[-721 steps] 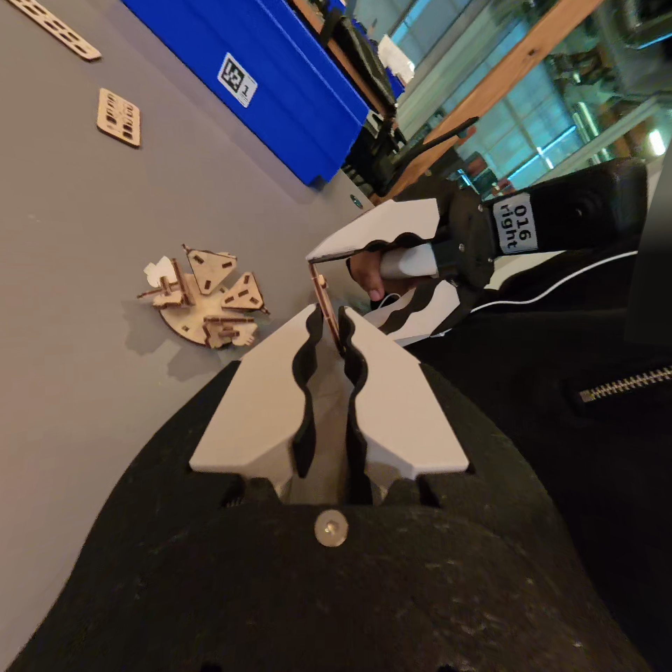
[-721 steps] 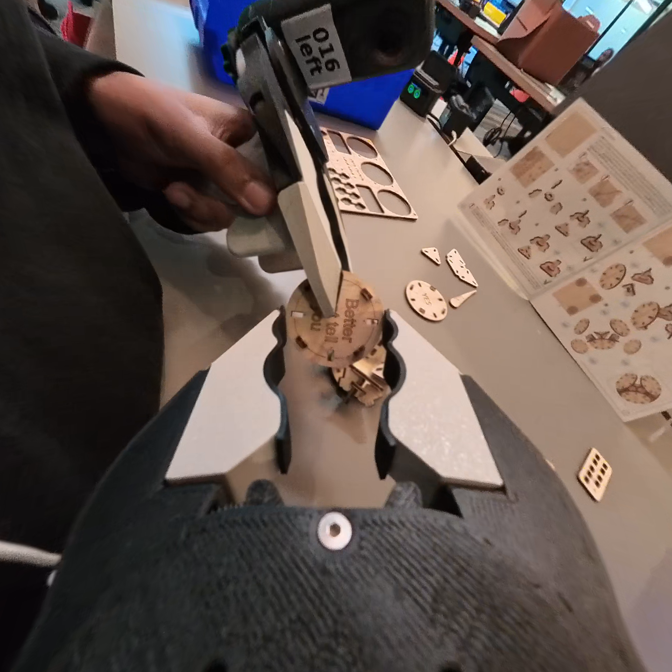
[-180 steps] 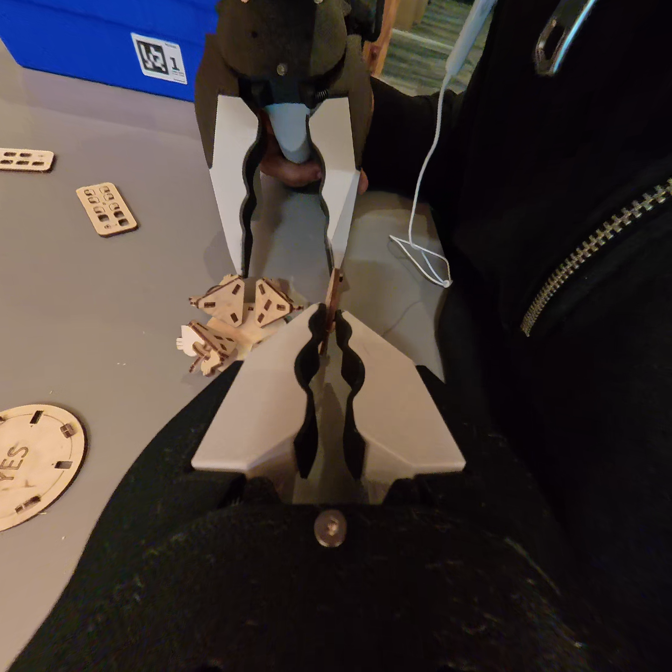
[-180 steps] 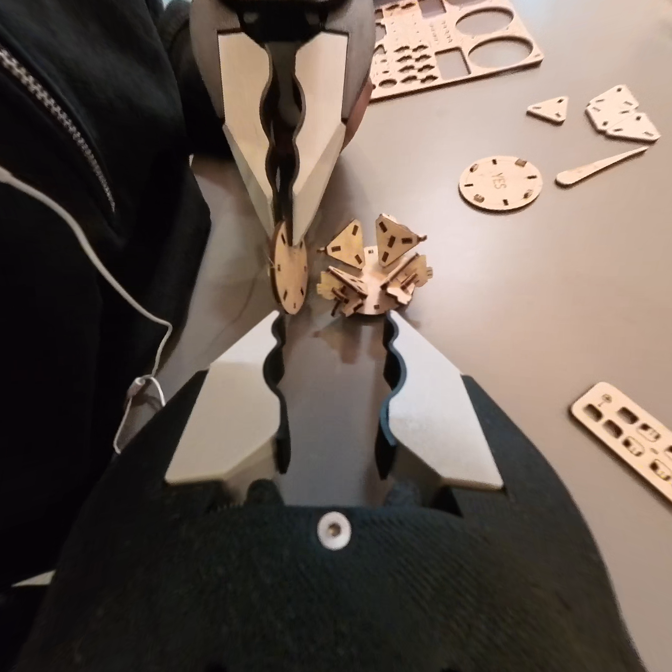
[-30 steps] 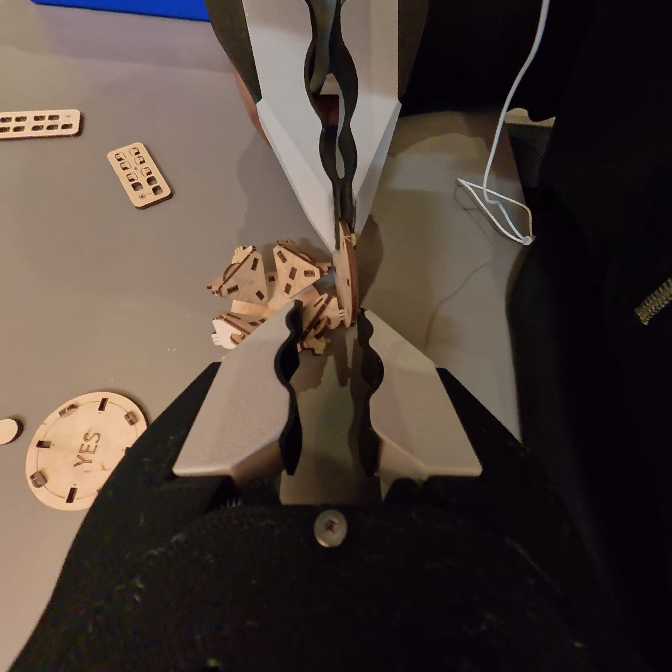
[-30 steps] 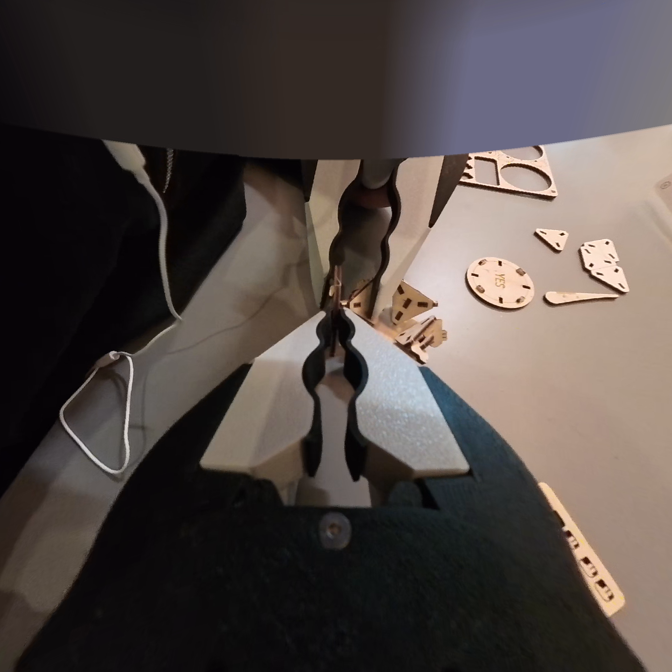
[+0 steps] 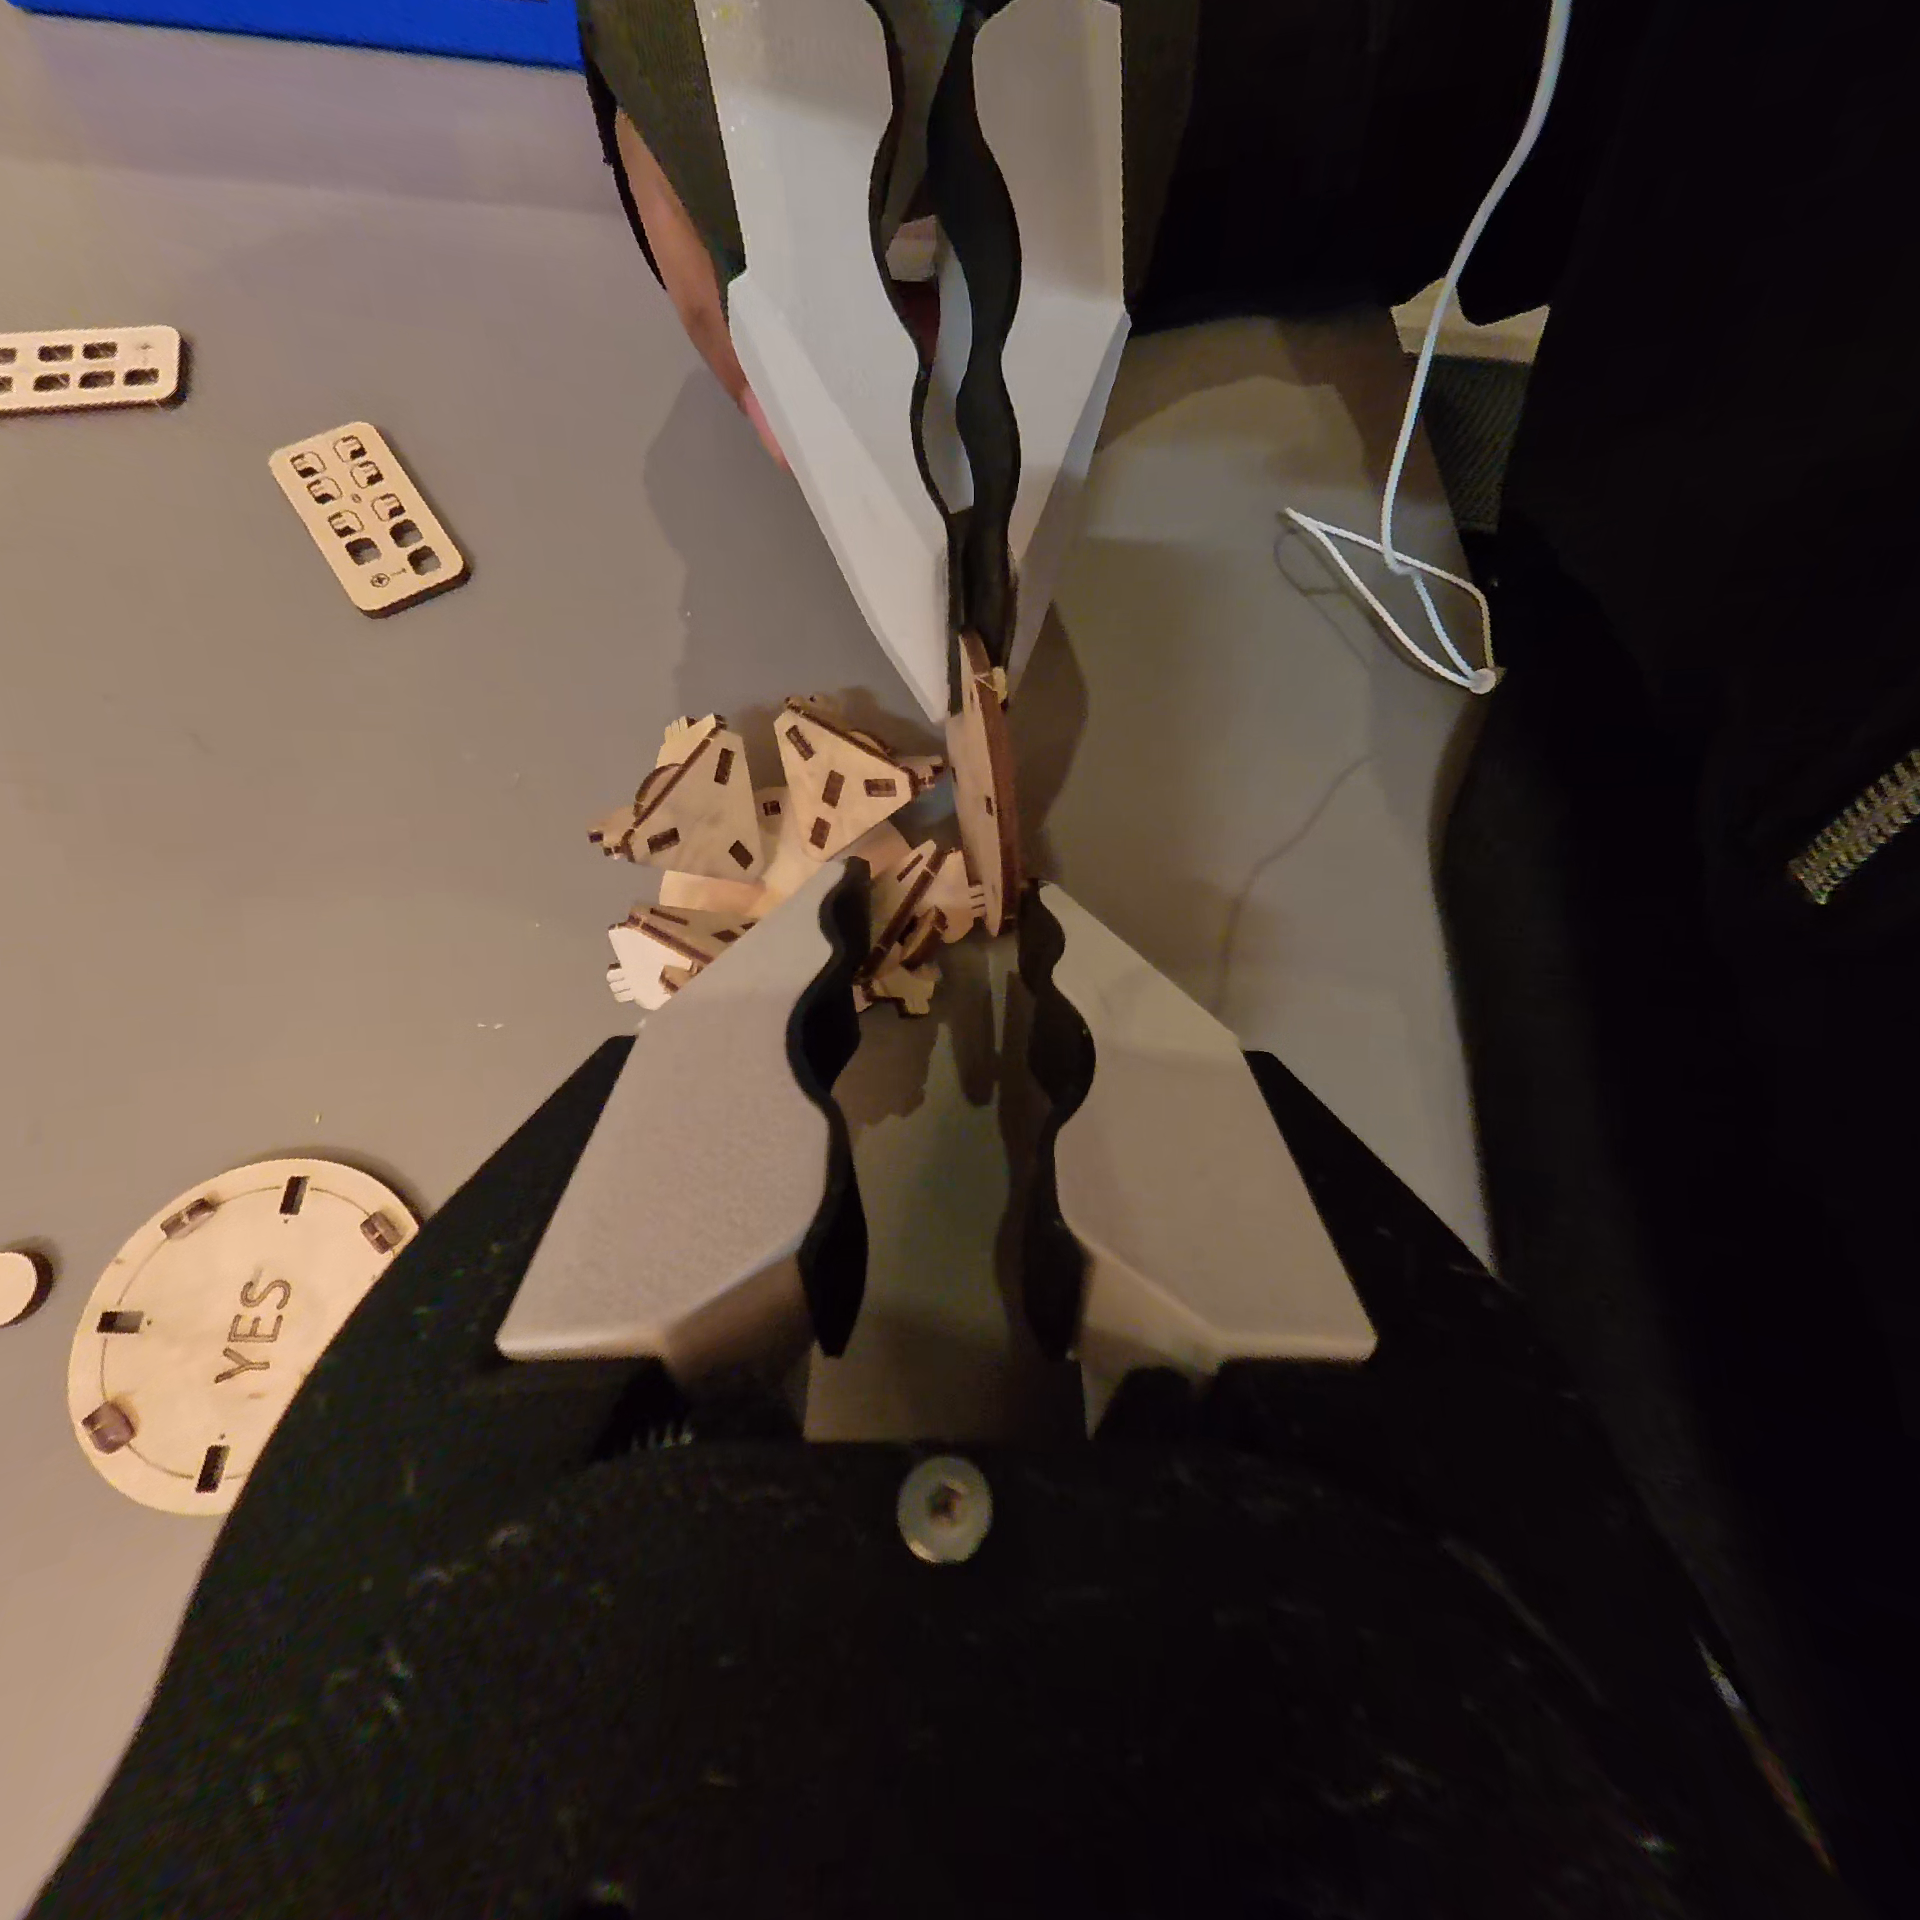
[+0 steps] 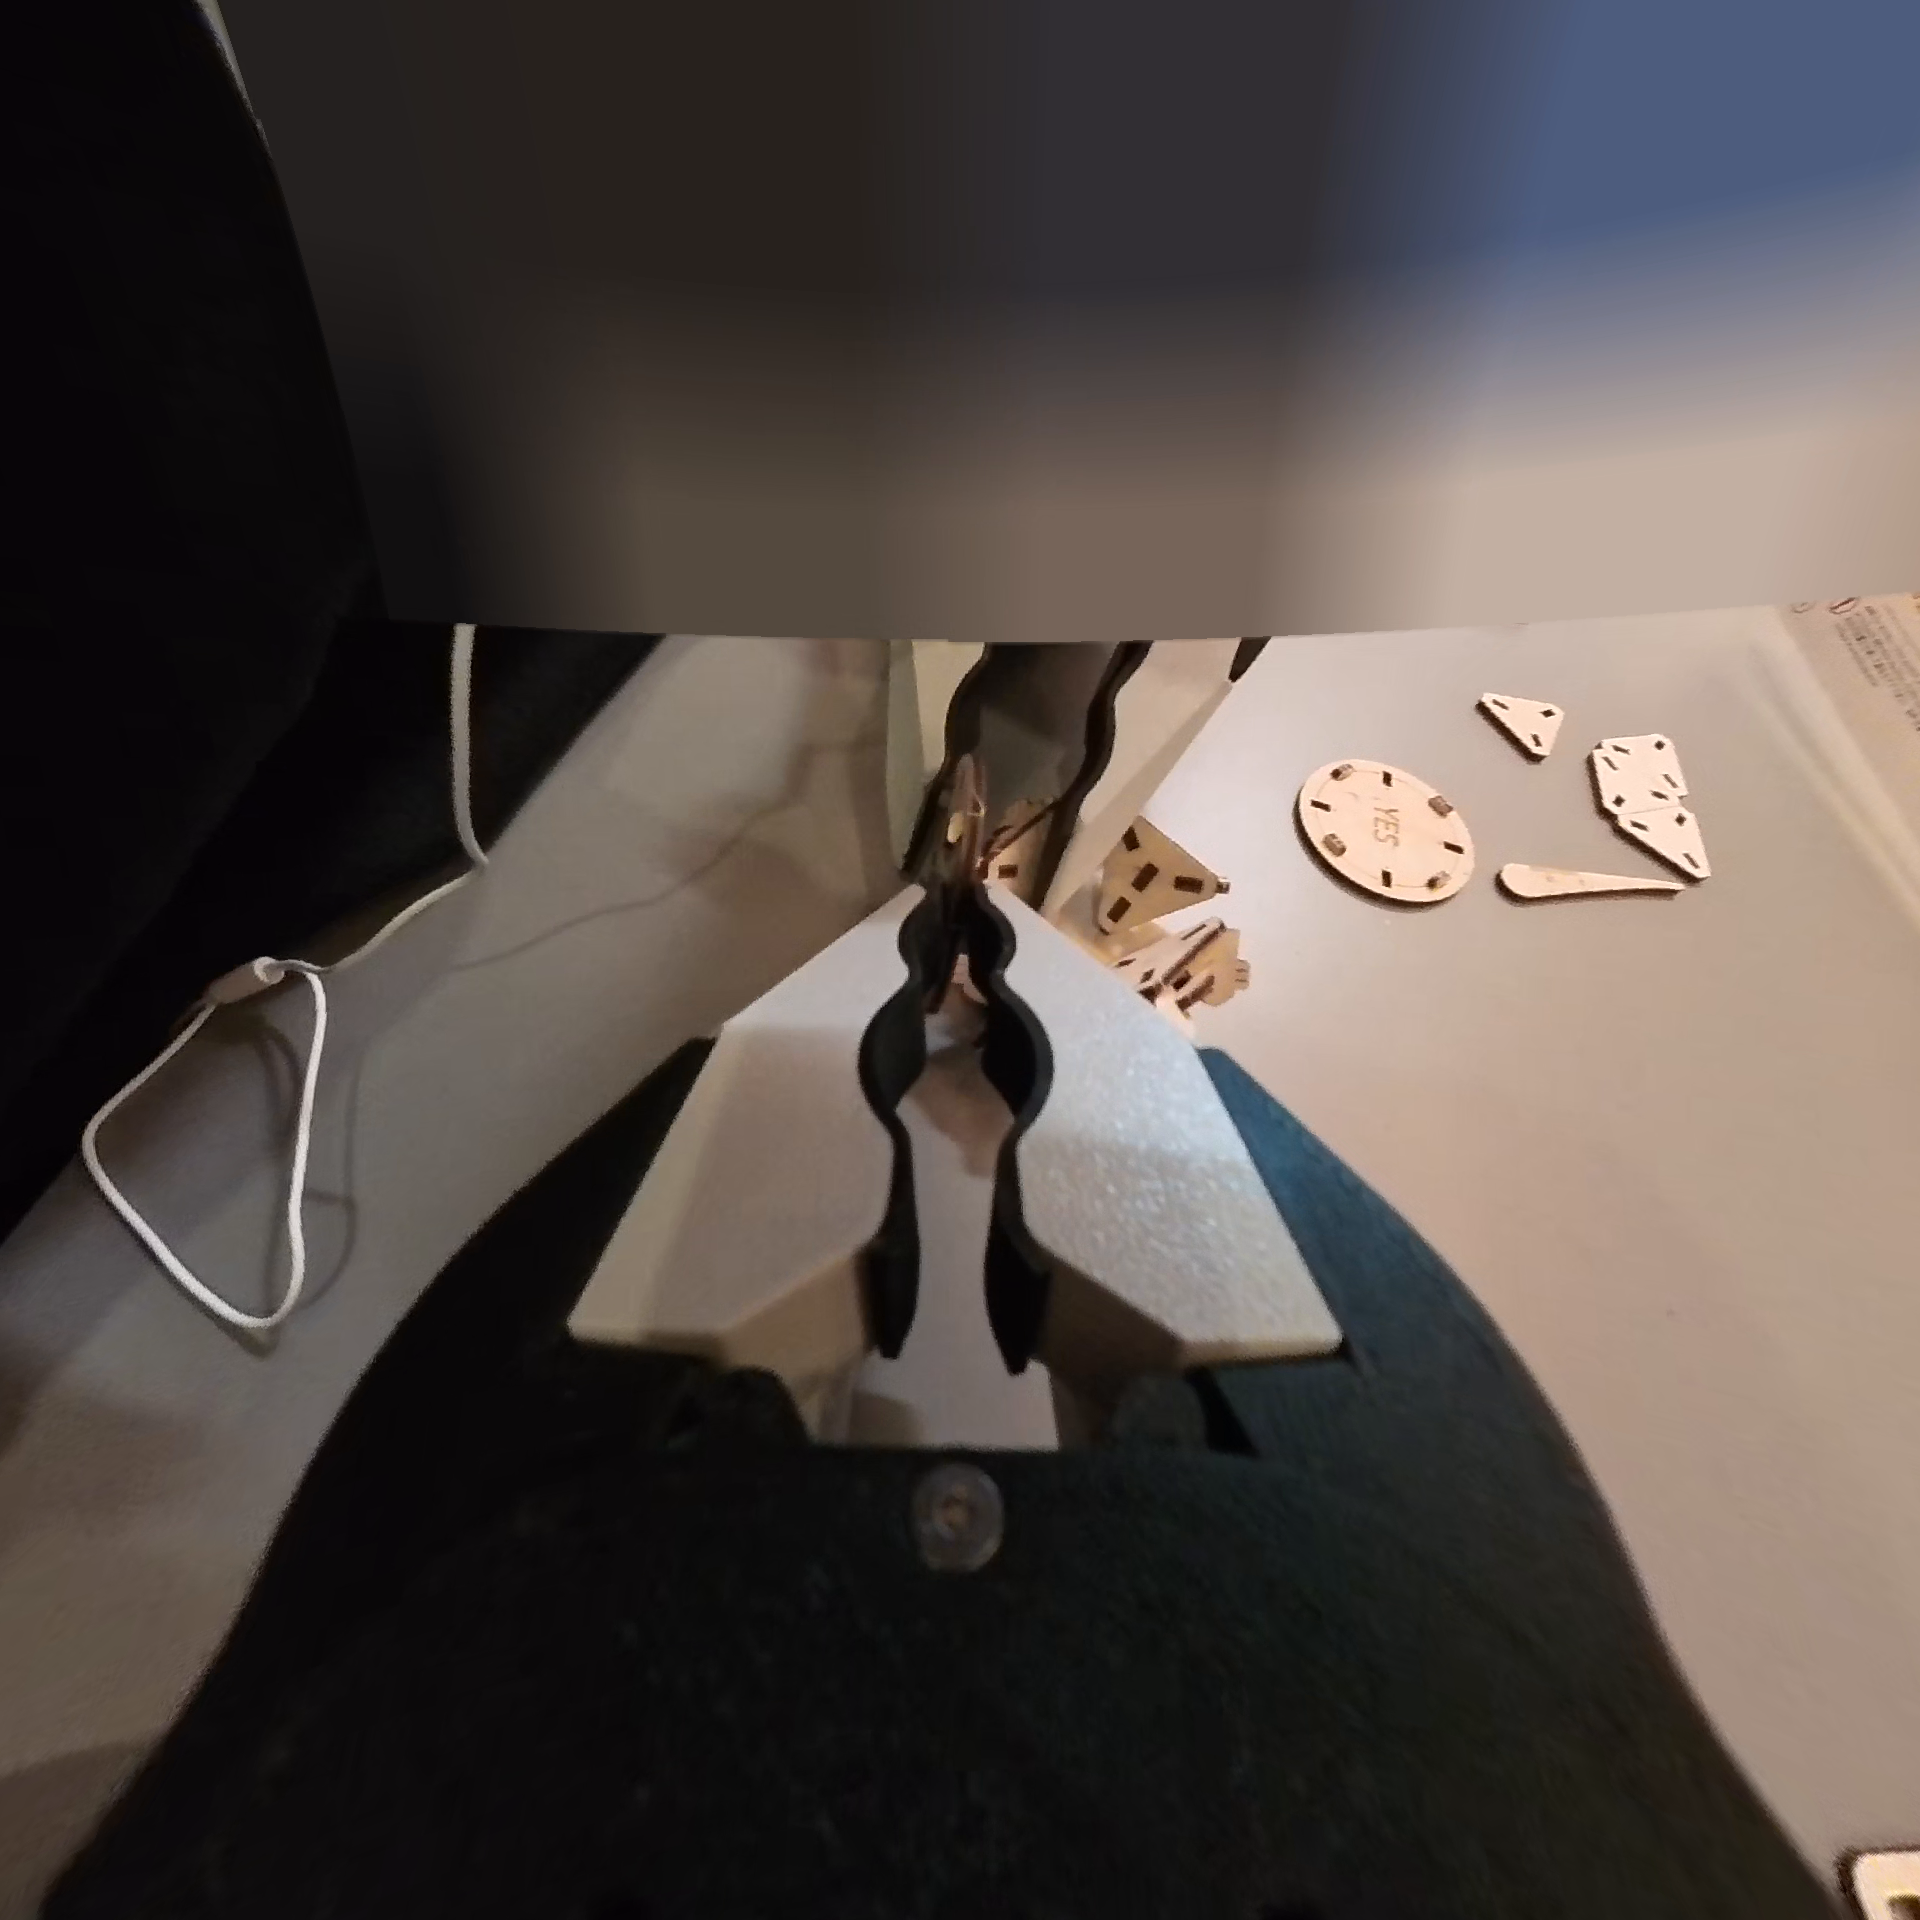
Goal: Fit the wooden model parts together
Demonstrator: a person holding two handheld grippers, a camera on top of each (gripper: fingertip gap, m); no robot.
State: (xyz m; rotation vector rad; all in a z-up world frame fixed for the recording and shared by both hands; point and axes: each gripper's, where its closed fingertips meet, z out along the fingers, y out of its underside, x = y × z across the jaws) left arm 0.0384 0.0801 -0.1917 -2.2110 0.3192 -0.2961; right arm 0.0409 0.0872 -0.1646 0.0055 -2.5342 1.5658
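A wooden assembly (image 7: 727,810) of slotted triangular pieces sits on the grey table (image 7: 312,831). A round wooden disc (image 7: 982,790) stands on edge beside it. My right gripper (image 8: 951,894) is shut on the disc's top edge (image 8: 966,800). In the left wrist view it comes down from above (image 7: 977,644). My left gripper (image 7: 940,894) is partly closed. One pad meets an upright piece of the assembly and the other meets the disc's lower edge. The right wrist view shows the left gripper (image 8: 1003,821) straddling them, with the assembly (image 8: 1153,883) behind it.
A loose engraved disc (image 7: 239,1340) (image 8: 1387,821) lies on the table. So do two slotted plates (image 7: 369,514) (image 7: 88,369), loose triangles (image 8: 1522,717) and a pointer (image 8: 1590,883). A white cord (image 7: 1392,582) and a black jacket (image 7: 1714,727) are to one side. A blue bin (image 7: 312,21) is behind. The tips of both grippers are at nearly the same place. From either gripper's tips it is about 20 centimetres to the pointer (image 8: 1590,883).
Six seconds ago my left gripper held the disc and my right stood open. Now my right is shut on it and my left has widened. Little has moved in the last second.
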